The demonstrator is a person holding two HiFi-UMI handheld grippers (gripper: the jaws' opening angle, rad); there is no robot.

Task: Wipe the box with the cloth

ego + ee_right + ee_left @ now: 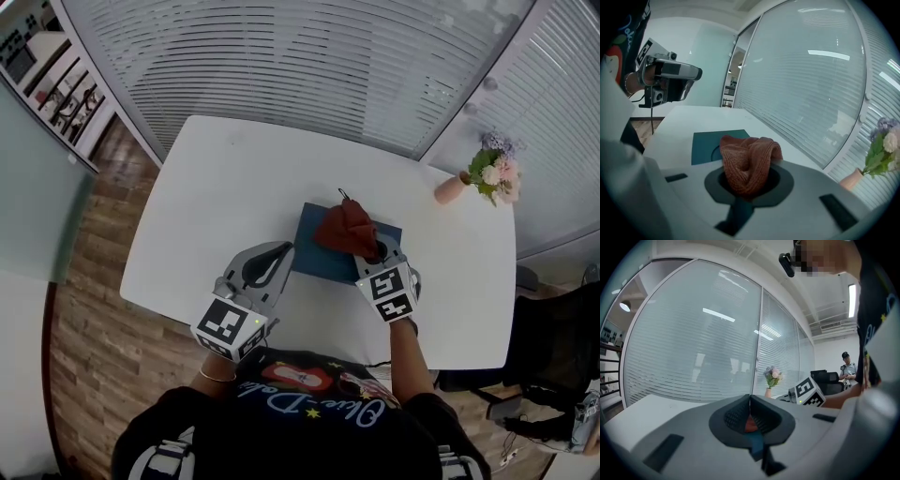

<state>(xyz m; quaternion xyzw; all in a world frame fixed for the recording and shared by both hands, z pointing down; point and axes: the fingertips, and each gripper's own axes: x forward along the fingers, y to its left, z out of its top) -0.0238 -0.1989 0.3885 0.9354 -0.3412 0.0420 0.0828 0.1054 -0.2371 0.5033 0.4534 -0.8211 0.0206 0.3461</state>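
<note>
A flat dark teal box [319,255] lies on the white table [216,206]. A rust-red knitted cloth [346,228] is bunched on the box's right part. My right gripper [369,251] is shut on the cloth; in the right gripper view the cloth [747,161] bulges up between the jaws above the box [710,145]. My left gripper [278,255] hovers at the box's left edge with its jaws shut and nothing between them. In the left gripper view [750,401], slivers of cloth [751,424] and box [756,442] show through the gap below the tips.
A pink vase of flowers [489,176] stands at the table's far right corner. Glass walls with blinds run behind the table. A black chair [553,347] sits off the right edge. A person [846,370] stands far back in the left gripper view.
</note>
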